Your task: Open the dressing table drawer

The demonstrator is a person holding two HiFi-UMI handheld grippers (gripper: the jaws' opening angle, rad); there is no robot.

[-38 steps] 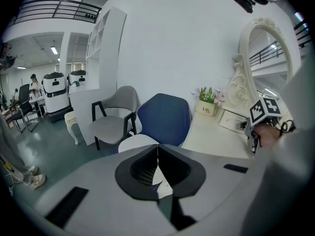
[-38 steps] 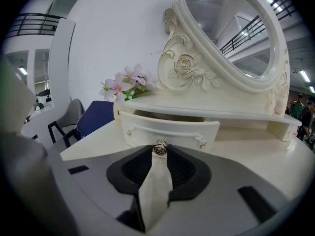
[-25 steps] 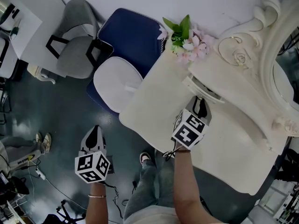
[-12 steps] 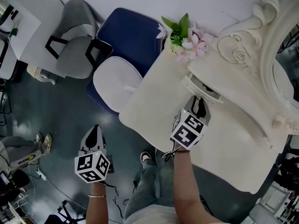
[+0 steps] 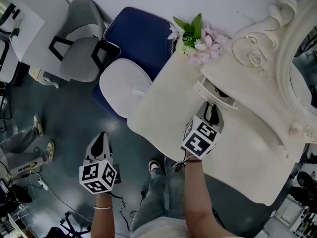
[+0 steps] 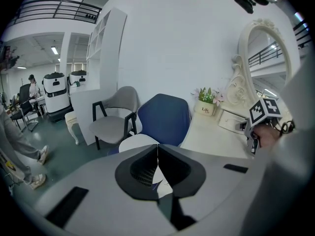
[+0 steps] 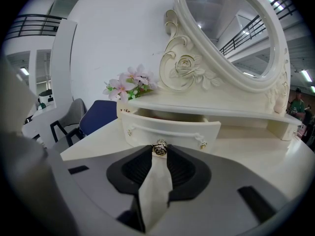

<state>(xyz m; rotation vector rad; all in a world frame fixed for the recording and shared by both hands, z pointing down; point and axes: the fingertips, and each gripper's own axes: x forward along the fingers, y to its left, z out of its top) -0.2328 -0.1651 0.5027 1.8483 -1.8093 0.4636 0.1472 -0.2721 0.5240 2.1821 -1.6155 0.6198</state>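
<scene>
- Drawer [image 7: 170, 130]: cream, curved front, standing partly out of the shelf unit of the dressing table; the head view shows a dark gap into its inside.
- Knob [image 7: 160, 147]: small, metallic, at the middle of the drawer front.
- Right tongs [image 7: 159, 154]: straight in front of the drawer, pinching the knob between the two tips. No other contact with the drawer front visible.
- Left tongs [image 6: 157, 151]: tips pressed together, nothing between them. In the head view they hang well to the left of the drawer, off the worktop [image 5: 163, 113] and over the dark floor.
- Mirror [image 7: 231, 28]: oval, carved cream frame, directly behind and above the drawer.
- Flower pot [image 7: 129, 85]: pink blossoms and green leaves, behind the drawer's left end at the worktop corner.
- Blue chair [image 5: 138, 38]: beyond that corner, left of the drawer, with a white seat [image 5: 124, 88] just in front of it.
</scene>
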